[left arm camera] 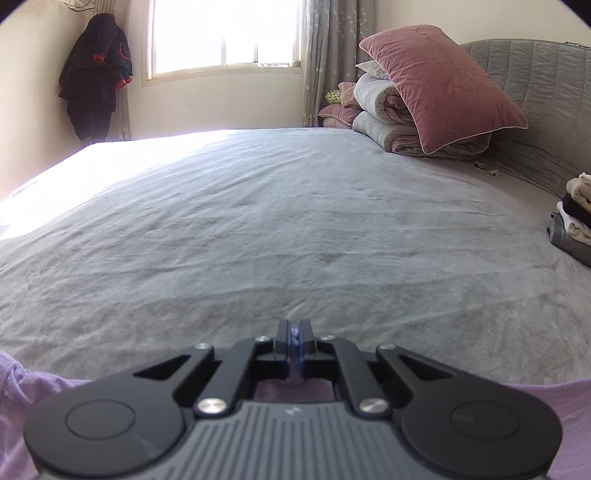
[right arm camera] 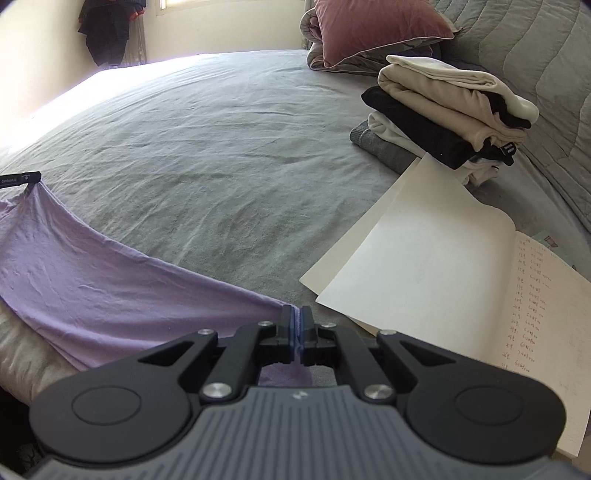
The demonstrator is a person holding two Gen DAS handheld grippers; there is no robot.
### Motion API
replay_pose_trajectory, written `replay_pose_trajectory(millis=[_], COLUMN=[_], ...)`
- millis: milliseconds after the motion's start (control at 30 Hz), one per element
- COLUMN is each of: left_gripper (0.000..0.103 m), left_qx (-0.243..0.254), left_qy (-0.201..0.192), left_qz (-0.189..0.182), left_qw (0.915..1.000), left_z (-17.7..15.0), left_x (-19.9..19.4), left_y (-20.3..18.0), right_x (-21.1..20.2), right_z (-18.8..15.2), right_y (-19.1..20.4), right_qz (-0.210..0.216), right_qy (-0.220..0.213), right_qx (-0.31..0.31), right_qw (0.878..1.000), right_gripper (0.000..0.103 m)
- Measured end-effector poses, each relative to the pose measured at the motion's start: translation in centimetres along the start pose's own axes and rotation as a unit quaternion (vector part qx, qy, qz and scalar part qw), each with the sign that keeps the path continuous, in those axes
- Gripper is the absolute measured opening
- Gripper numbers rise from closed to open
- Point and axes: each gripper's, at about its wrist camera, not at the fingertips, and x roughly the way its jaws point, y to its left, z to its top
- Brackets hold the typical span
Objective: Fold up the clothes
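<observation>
A lilac garment point(right arm camera: 92, 273) is held stretched above the near edge of the grey bed point(right arm camera: 221, 147). My right gripper point(right arm camera: 296, 319) is shut on one corner of it. My left gripper point(left arm camera: 294, 334) is shut on the other corner; lilac cloth point(left arm camera: 22, 398) hangs beside and below it. The left gripper's tip point(right arm camera: 22, 178) shows at the far left of the right wrist view, where the cloth rises to it. A stack of folded clothes point(right arm camera: 443, 110) in cream, black, white and grey sits at the right of the bed, also in the left wrist view point(left arm camera: 574, 218).
An open notebook point(right arm camera: 461, 266) with handwriting lies on the bed, right of my right gripper. A pink pillow point(left arm camera: 439, 85) leans on folded quilts point(left arm camera: 384, 118) by the grey headboard point(left arm camera: 535, 92). A dark jacket point(left arm camera: 98, 74) hangs beside the window point(left arm camera: 225, 33).
</observation>
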Motion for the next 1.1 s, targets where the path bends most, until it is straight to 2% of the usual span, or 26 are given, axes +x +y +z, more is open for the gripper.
replay_pose_trajectory(millis=[100,200,233,300,367,433,500,533,567,700,800,867,933,1033,1100], left_gripper=[0.004,0.005,0.006,0.010,0.021,0.026,0.036,0.042,0.044,0.045,0.047,0.053,0.053,0.053,0.055], left_qx=[-0.001,0.009,0.016,0.016,0.005,-0.009,-0.008,-0.003,0.002,0.025,0.053,0.075,0.082,0.083,0.083], left_qy=[0.026,0.035,0.033,0.035,0.037,0.028,0.017,0.012,0.009,0.012,0.008,0.006,0.008,0.012,0.016], left_qz=[0.008,0.022,0.027,0.031,0.030,0.022,0.011,0.002,-0.008,-0.068,-0.116,-0.139,-0.142,-0.136,-0.132], left_qw=[0.9996,0.9991,0.9990,0.9988,0.9989,0.9993,0.9998,0.9999,0.9999,0.9973,0.9918,0.9875,0.9865,0.9872,0.9876], left_z=[-0.6,-1.4,-1.5,-1.2,-0.9,-0.7,-0.6,-0.7,-0.9,-2.1,-3.5,-4.6,-5.1,-5.6,-5.9], left_x=[1.5,2.4,2.4,2.2,1.6,0.4,-1.1,-1.9,-2.6,-5.1,-6.2,-6.3,-6.6,-7.3,-7.8], left_y=[-0.3,-0.9,-1.2,-1.4,-1.4,-1.5,-2.2,-2.6,-3.1,-5.6,-7.8,-9.1,-9.1,-8.2,-7.7], right_x=[2.3,3.1,2.9,2.1,1.2,0.5,-0.3,-0.6,-0.7,-0.8,-0.2,0.4,1.2,1.6,0.9], right_z=[-0.3,-0.7,-0.6,-0.5,-0.5,-0.6,-0.7,-0.8,-0.9,-1.0,-1.0,-1.0,-1.2,-2.5,-3.5], right_y=[-0.3,-1.1,-1.5,-2.1,-2.3,-1.6,-0.8,-0.4,0.4,4.4,8.2,10.3,12.0,12.6,11.7], right_qz=[0.005,0.020,0.025,0.026,0.017,0.016,0.016,0.016,0.024,0.061,0.093,0.106,0.115,0.091,0.081], right_qy=[0.026,0.023,0.020,0.014,0.007,0.000,-0.008,-0.012,-0.014,-0.020,-0.027,-0.029,-0.024,-0.011,-0.008], right_qx=[0.010,0.042,0.057,0.080,0.084,0.075,0.064,0.058,0.050,0.011,-0.015,-0.029,-0.043,-0.074,-0.078], right_qw=[1.000,0.999,0.998,0.996,0.996,0.997,0.998,0.998,0.998,0.998,0.995,0.994,0.992,0.993,0.994], right_gripper=[0.001,0.006,0.012,0.015,0.015,0.016,0.024,0.039,0.045,0.045,0.045,0.045,0.045,0.045,0.045])
